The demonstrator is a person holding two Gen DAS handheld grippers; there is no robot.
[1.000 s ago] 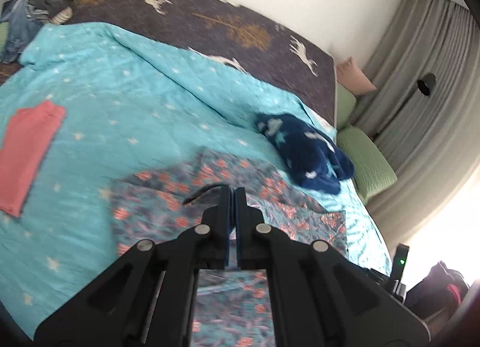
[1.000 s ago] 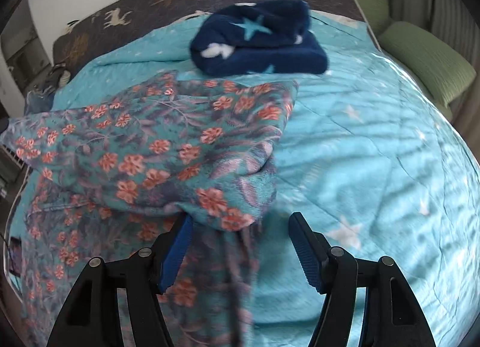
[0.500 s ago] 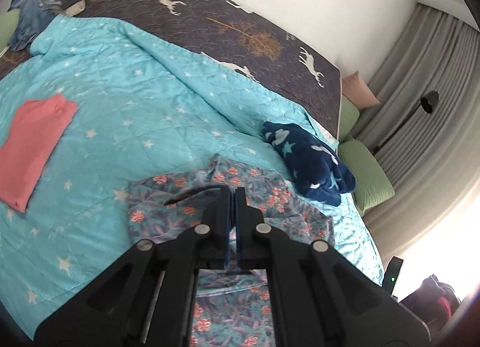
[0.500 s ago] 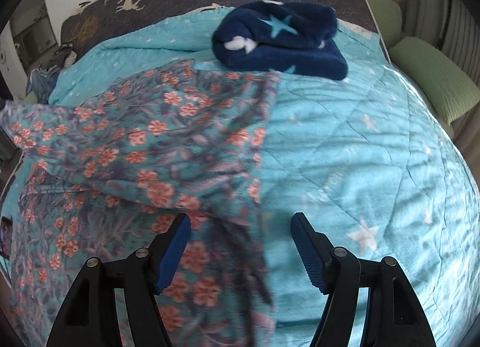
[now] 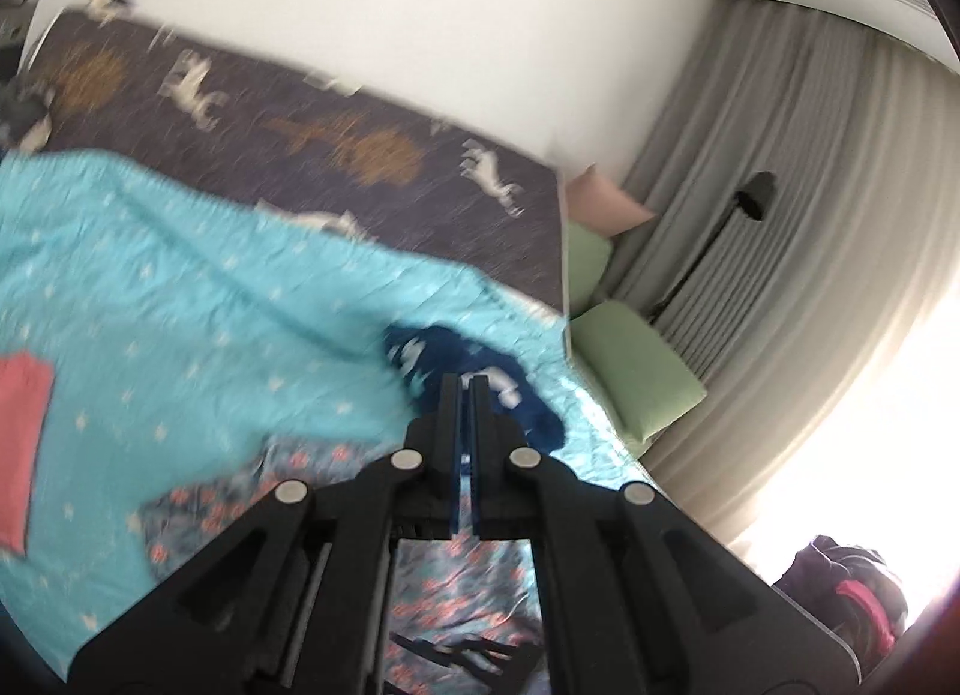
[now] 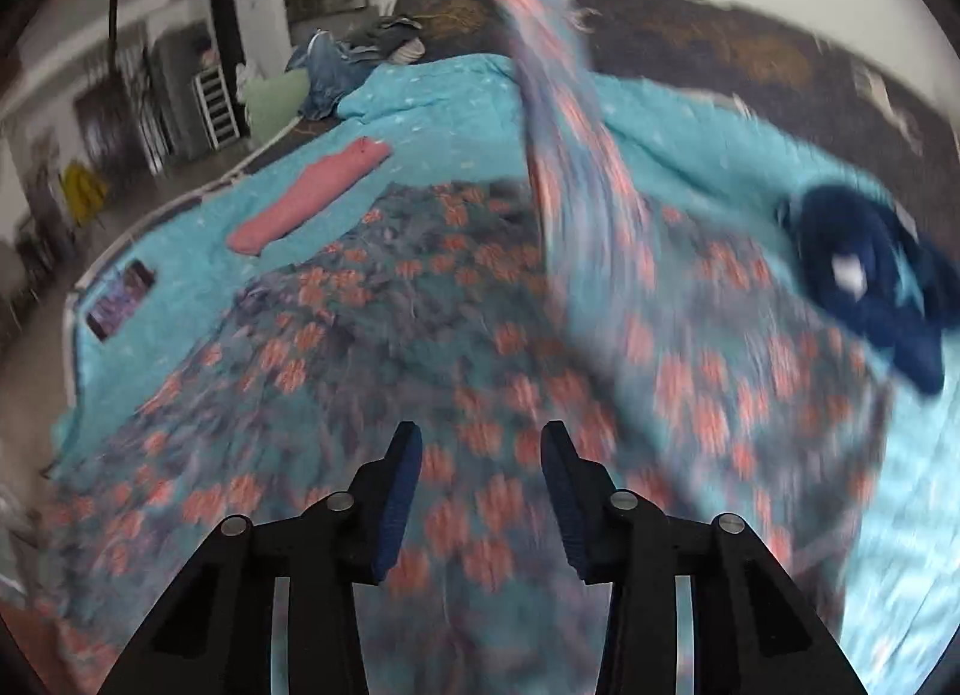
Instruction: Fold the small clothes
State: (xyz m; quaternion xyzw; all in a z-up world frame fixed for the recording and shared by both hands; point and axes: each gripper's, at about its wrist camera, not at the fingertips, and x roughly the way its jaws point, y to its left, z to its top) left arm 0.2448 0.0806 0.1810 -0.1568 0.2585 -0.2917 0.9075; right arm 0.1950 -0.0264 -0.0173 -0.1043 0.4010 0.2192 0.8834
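A floral garment [image 6: 360, 335] with orange flowers lies spread on the turquoise quilt [image 6: 432, 95]. One strip of it [image 6: 564, 143] is pulled up taut toward the top of the right wrist view. My left gripper [image 5: 465, 395] is shut, raised above the bed, and the floral garment [image 5: 204, 509] hangs under it, so it holds that lifted strip. My right gripper [image 6: 480, 431] hovers over the spread cloth. Its jaws are closing with nothing pinched between the blue pads. Both views are blurred by motion.
A navy fleece with stars [image 6: 864, 287] lies to the right, a folded pink garment [image 6: 306, 197] and a phone [image 6: 120, 299] to the left. Loose clothes [image 6: 360, 47] are piled at the far corner. Green cushions [image 5: 636, 371] and grey curtains [image 5: 780, 215] flank the bed.
The left gripper rose, drawing part of the floral garment up into a taut strip. The right gripper swung across over the spread cloth, rolled, and its jaws narrowed.
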